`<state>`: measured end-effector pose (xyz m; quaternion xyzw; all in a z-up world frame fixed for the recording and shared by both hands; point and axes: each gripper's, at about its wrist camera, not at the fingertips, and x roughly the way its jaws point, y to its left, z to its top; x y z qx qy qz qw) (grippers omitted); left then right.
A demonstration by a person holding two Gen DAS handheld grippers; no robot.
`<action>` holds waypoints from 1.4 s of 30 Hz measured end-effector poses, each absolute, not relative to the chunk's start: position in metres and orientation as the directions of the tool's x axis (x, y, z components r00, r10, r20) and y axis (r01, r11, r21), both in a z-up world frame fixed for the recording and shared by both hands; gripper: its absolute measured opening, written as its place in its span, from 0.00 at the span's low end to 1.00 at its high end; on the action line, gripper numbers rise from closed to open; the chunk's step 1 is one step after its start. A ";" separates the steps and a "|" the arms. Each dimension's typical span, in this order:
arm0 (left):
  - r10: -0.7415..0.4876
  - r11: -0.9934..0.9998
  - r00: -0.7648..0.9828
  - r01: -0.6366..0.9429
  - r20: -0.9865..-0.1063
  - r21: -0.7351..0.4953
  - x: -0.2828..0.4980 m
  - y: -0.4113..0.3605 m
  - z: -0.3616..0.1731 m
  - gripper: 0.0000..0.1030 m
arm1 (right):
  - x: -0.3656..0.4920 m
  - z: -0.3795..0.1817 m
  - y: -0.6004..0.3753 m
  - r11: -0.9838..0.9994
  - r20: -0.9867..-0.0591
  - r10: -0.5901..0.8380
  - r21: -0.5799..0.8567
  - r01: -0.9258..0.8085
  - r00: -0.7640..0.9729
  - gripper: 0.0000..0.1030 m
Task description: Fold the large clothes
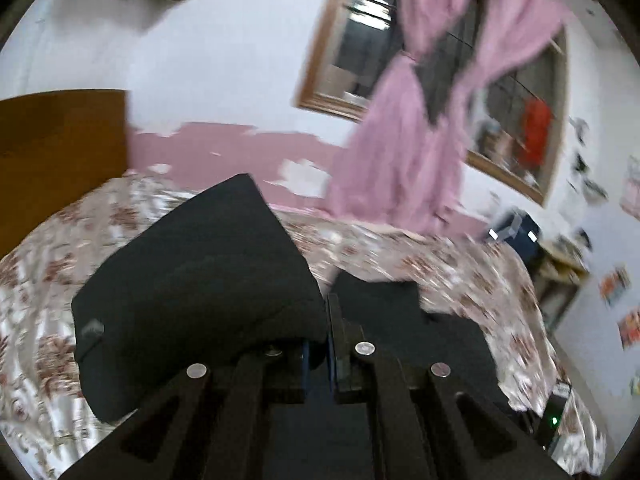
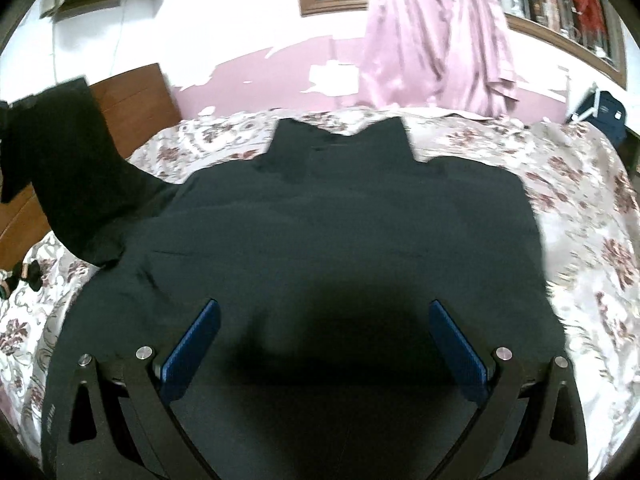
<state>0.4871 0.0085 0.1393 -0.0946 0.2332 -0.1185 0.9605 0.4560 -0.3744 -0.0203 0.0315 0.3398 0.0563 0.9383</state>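
A large black garment [image 2: 340,232] lies spread flat on a floral bedspread [image 2: 580,208], collar at the far side. My right gripper [image 2: 324,320] is open just above its near part, blue pads [image 2: 192,348] wide apart, holding nothing. My left gripper [image 1: 320,344] is shut on the black garment's left sleeve [image 1: 192,280] and holds it lifted above the bed. The raised sleeve [image 2: 76,168] also shows at the far left of the right wrist view.
A brown wooden headboard [image 2: 132,96] stands at the left. Pink curtains [image 2: 436,48] hang by a wood-framed window [image 1: 348,52] behind the bed. A dark blue box [image 2: 608,112] sits at the far right. Small dark items [image 2: 24,272] lie on the bed's left edge.
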 end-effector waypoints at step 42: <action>-0.159 0.957 0.610 -0.098 -0.776 -0.273 0.481 0.096 -0.043 0.86 | 0.430 -0.020 -0.206 0.863 -0.572 0.206 -0.276 -0.422 0.794 0.98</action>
